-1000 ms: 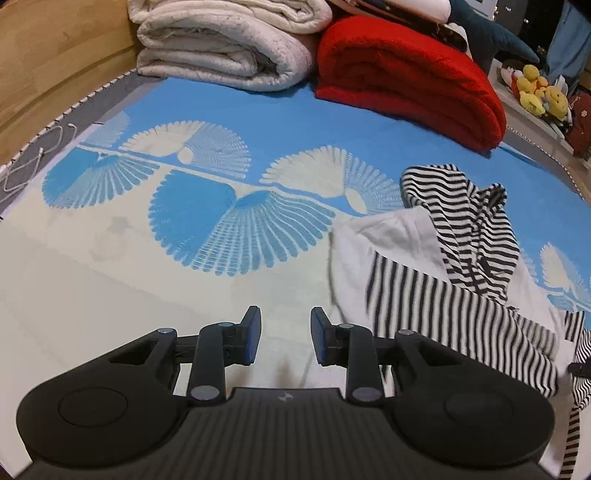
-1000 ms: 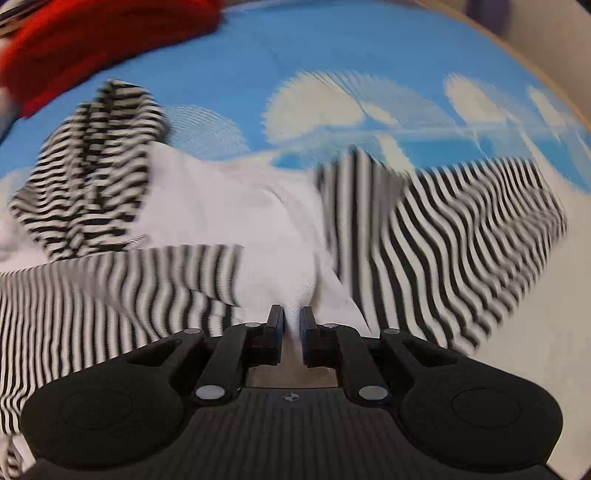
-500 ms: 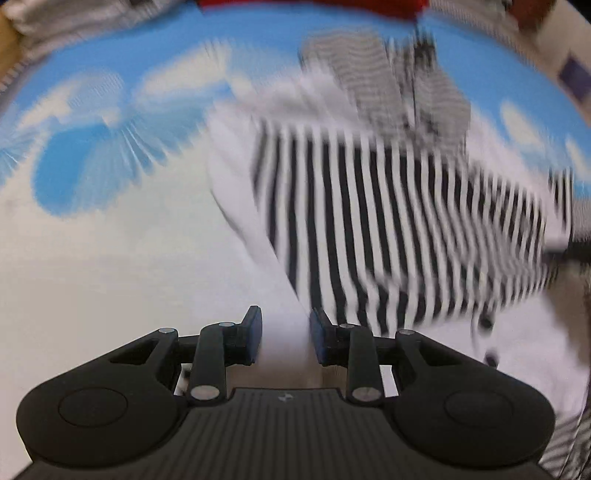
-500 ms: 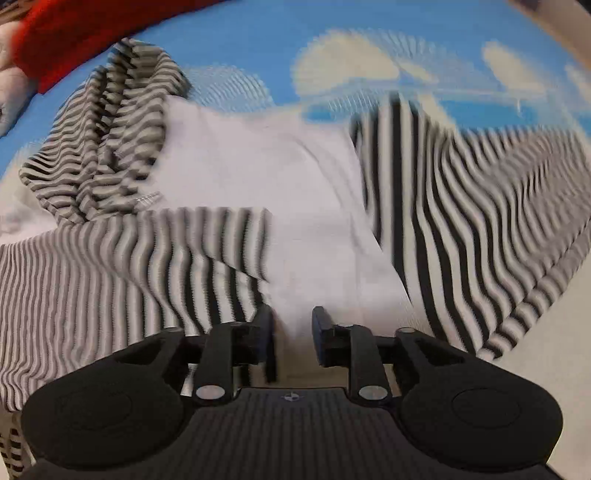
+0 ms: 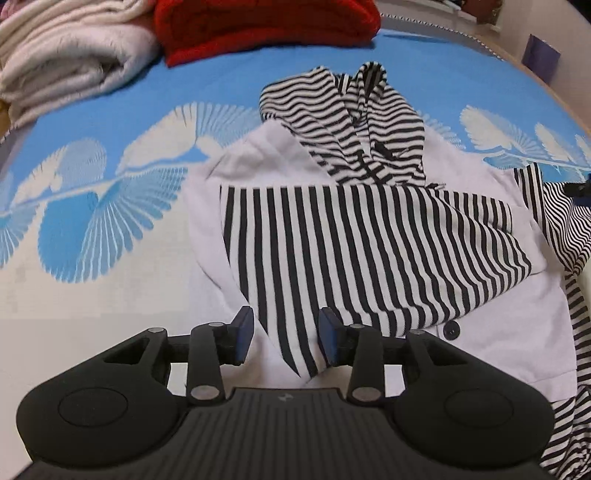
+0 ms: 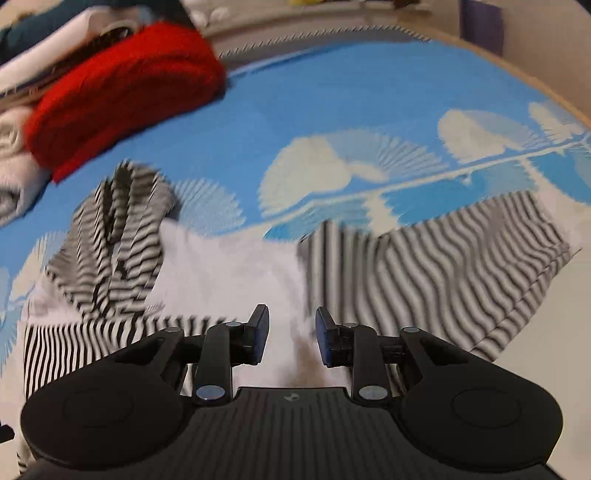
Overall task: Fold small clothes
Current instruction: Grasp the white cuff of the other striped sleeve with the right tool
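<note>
A: Where do we stand with the hooded top (image 5: 369,229)?

B: It lies spread on the blue patterned bedspread (image 5: 110,122), one striped sleeve (image 5: 351,251) laid across the white body. Our left gripper (image 5: 286,339) hovers over that sleeve's cuff, jaws wide, holding nothing.

A: And our right gripper (image 6: 290,338)?

B: Wide too, empty, above the white panel. The other striped sleeve (image 6: 424,266) lies out to its right, not yet folded in, we judge.

A: So next?

B: We think we take that sleeve's edge and bring it across. The striped hood (image 5: 354,122) is bunched at the top and needs flattening.

A: Anything in our way?

B: The red blanket (image 5: 266,26) and cream blankets (image 5: 70,59) sit well apart at the far edge.
</note>
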A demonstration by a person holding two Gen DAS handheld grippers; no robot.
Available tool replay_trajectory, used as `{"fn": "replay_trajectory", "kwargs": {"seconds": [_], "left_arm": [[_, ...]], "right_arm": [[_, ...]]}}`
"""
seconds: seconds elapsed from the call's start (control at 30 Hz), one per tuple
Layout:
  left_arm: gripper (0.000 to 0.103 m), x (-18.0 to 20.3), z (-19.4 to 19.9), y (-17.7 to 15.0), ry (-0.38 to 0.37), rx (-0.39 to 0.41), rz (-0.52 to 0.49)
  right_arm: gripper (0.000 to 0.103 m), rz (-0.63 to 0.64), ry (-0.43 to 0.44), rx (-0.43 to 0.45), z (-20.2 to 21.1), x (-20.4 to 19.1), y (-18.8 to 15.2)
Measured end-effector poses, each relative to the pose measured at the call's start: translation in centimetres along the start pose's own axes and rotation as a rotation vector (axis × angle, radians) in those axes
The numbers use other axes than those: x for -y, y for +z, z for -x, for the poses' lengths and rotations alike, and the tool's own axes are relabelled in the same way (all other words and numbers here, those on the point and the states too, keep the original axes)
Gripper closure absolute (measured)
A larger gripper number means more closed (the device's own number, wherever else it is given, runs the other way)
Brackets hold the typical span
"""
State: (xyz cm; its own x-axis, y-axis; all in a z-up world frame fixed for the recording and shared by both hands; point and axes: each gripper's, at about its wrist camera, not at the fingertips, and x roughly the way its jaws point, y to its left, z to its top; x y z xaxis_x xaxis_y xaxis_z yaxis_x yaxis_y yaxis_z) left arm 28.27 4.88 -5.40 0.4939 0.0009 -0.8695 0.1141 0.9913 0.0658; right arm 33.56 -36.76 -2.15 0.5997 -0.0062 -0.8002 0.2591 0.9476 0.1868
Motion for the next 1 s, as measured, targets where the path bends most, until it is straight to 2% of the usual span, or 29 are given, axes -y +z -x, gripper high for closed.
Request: {"fn": "replay_trajectory", "kwargs": {"seconds": [0.13, 0.3, 0.57, 0.87, 1.0], "left_arm": [[0.06, -0.3, 0.1, 0.2, 0.004, 0.032, 0.021], [0.052, -0.5, 0.7, 0.8, 0.0, 0.06, 0.037], [0.051, 0.4, 0.5, 1.3, -0.006, 0.063, 0.029], [0.05, 1.1, 0.6, 1.8, -0.021, 0.062, 0.004], [0.05, 1.6, 0.6, 2.0, -0.031, 0.066, -0.002]], "right_arm": [[0.074, -0.042, -0.021, 0.047, 0.7, 3.8, 0.8], [0.074, -0.169, -0.052, 0.025, 0.4, 9.4, 1.3], [0.074, -0.258, -0.126, 0.057, 0.2, 15.9, 1.6], [0.074, -0.511, -0.213, 0.184, 0.8, 25.5, 1.1], [0.074, -0.604, -0.199, 0.151, -1.0, 28.6, 0.0]]}}
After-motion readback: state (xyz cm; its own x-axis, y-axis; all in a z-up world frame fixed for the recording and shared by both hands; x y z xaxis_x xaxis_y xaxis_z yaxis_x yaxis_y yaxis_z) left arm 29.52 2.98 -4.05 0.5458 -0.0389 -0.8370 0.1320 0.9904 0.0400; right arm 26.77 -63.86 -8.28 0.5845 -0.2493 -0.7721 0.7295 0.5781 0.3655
